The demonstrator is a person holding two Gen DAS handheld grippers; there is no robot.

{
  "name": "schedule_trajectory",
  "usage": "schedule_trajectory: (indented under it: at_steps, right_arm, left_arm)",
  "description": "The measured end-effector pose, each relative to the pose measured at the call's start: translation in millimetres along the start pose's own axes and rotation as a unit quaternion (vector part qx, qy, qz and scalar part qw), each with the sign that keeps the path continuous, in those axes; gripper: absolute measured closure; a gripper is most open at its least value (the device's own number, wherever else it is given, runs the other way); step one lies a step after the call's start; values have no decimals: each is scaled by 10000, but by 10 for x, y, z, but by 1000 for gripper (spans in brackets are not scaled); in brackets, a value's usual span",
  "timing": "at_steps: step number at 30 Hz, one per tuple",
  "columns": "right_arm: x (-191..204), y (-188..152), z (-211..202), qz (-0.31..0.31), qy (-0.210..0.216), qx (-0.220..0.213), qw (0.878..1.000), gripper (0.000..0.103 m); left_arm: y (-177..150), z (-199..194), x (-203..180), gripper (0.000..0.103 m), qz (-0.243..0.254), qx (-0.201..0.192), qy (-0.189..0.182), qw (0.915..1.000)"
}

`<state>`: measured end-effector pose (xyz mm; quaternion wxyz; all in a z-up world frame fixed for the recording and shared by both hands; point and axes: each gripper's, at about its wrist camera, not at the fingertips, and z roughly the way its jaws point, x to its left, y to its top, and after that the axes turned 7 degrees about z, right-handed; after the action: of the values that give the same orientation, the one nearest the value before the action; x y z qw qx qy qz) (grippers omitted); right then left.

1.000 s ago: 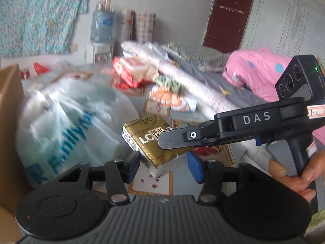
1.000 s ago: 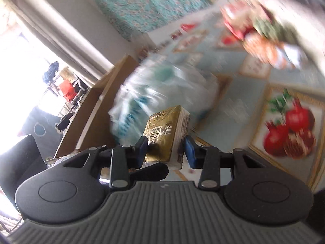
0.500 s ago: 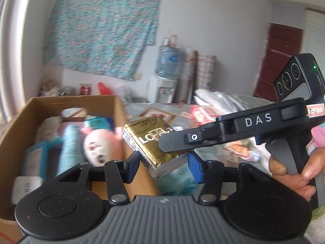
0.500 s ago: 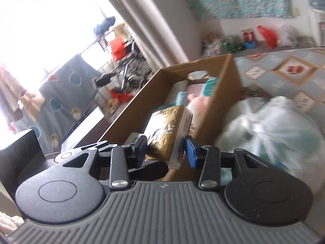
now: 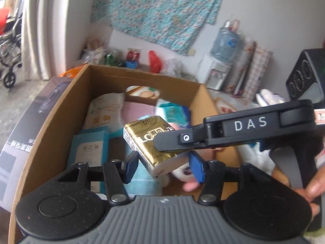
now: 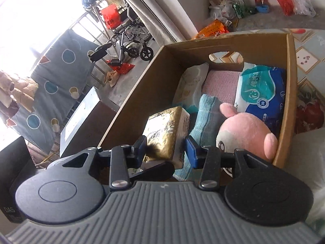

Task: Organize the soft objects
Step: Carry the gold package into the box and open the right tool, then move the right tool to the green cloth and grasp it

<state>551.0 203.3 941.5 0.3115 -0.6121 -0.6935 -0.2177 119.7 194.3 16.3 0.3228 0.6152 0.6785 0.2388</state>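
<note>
Carrying a gold foil-wrapped soft pack of tissues (image 5: 150, 142) out over the open brown cardboard box (image 5: 142, 75) — pinching it between the pads of the right gripper (image 6: 165, 150), holding it clear above the contents, touching nothing below. Shadowing it with the left gripper (image 5: 164, 165), straddling the pack with jaws set wider than it, leaving a visible gap at the blue right-hand pad, so bearing no real grip by the look of it. Looking down on a box already well stocked: a round pink plush toy (image 6: 243, 130), a blue-and-white pack of wipes (image 6: 262, 89), a folded teal towel (image 6: 205, 109). Sitting squarely in the placing step, then. Calling next for lowering toward the space left of the towel, as far as can be judged, and easing the right jaws apart only after setting the pack down — avoiding a tumble onto the plush toy.
</note>
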Motion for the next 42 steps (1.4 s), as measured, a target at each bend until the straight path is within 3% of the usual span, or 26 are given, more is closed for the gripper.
schedule_trajectory:
  at_steps: [3,10,16,24,28,33,38,42]
  right_arm:
    - [-96,44,185,127,0,89,9999,62]
    - [-136,23,166,154,208,19,9997,62]
    - [-169,-30,-286,192,507,-403,9977,60]
    - [-356,-320,-1232,159,611,-1134,9915,57]
    - [-504,-582,-1835,0,343,-1548,9874,52]
    - [-790,-973,-2668,-79,-387,-2089,9771,45]
    - [-1235,-1370,-3367,64,-1166,-2579,9591,38]
    - [-1695,-1608,-3674,367,-1552,-2687,9499,37]
  left_arm:
    - [4,78,68,43,22,0,443,9990]
    - [-27,-27,159,41,-18,3,503,9987]
    - [-31,-252,21,35,123,-281,447,9985]
    - [-124,-639,-393,29,387,-711,12,9967]
    - [-202,-762,-730,28,617,-924,-361,9932]
    - [-309,-746,-1306,27,948,-1036,-1143,9835]
    - [-395,-500,-1955,27,1335,-919,-1759,9710]
    - [-460,-256,-2468,27,1670,-816,-2136,9591]
